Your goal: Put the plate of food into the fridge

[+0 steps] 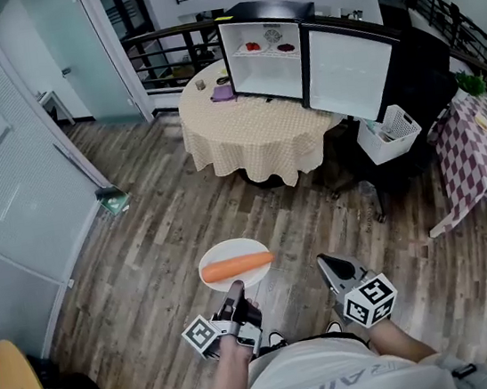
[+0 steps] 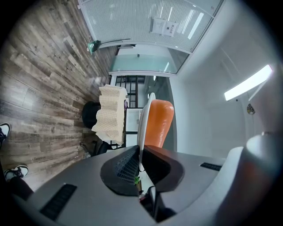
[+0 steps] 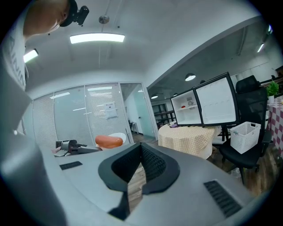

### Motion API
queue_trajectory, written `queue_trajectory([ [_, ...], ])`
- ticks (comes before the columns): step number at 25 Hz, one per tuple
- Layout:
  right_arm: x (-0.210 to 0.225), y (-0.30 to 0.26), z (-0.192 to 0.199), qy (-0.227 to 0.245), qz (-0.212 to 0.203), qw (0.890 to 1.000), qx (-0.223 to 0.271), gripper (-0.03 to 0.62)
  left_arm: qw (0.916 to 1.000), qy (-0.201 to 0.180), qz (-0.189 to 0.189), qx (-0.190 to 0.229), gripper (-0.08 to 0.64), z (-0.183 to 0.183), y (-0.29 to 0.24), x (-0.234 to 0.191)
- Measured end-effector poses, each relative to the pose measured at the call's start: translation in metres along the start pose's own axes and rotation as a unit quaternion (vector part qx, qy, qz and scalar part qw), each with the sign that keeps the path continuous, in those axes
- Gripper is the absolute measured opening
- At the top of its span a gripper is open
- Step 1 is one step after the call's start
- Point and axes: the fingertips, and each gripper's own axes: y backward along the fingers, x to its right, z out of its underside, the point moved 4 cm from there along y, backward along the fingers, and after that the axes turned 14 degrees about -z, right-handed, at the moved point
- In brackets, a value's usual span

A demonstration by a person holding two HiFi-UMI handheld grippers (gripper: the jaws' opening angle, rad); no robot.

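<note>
Left gripper (image 1: 236, 287): clamps the near rim of the white plate (image 1: 214, 258), carrot (image 1: 237, 266) lying across it, above wood floor (image 1: 157, 219). Right gripper (image 1: 323, 263): just beside, jaws together, empty. Farther ahead: round cloth-covered table (image 1: 244, 131) bearing the open fridge (image 1: 266, 65); black chair (image 1: 383, 174) and white basket (image 1: 391, 128) rightward.

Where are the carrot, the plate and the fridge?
carrot (image 1: 236, 266), head view, middle of its orange body.
plate (image 1: 229, 248), head view, bare white rim beyond the carrot.
fridge (image 1: 264, 74), head view, white back wall inside the open compartment.
</note>
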Motion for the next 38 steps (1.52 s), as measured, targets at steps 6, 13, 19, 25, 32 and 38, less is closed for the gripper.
queue_trajectory([
  [6, -0.024, -0.038, 0.007, 0.005, 0.000, 1.000, -0.005, 0.020, 0.9998, -0.020, -0.007, 0.000, 0.025, -0.036, 0.022, -0.007],
  [13, -0.030, -0.065, 0.020, -0.005, 0.002, 1.000, -0.030, 0.020, 0.9994, -0.016, -0.025, 0.019, 0.025, -0.082, 0.030, -0.025],
  [19, -0.018, -0.094, 0.012, 0.001, -0.014, 0.999, -0.034, 0.020, 0.9992, -0.008, -0.024, 0.032, 0.025, -0.097, 0.018, -0.030],
  [25, 0.017, -0.119, -0.001, -0.003, -0.026, 0.999, -0.035, 0.020, 0.9988, 0.006, -0.028, 0.039, 0.025, -0.107, -0.018, -0.022],
  [32, 0.082, -0.141, -0.018, -0.009, -0.026, 0.999, -0.033, 0.020, 0.9991, -0.012, -0.014, 0.037, 0.025, -0.120, -0.096, 0.003],
  [38, 0.145, -0.154, -0.045, -0.012, -0.026, 0.999, -0.033, 0.020, 0.9993, -0.009, -0.014, 0.033, 0.025, -0.122, -0.165, 0.027],
])
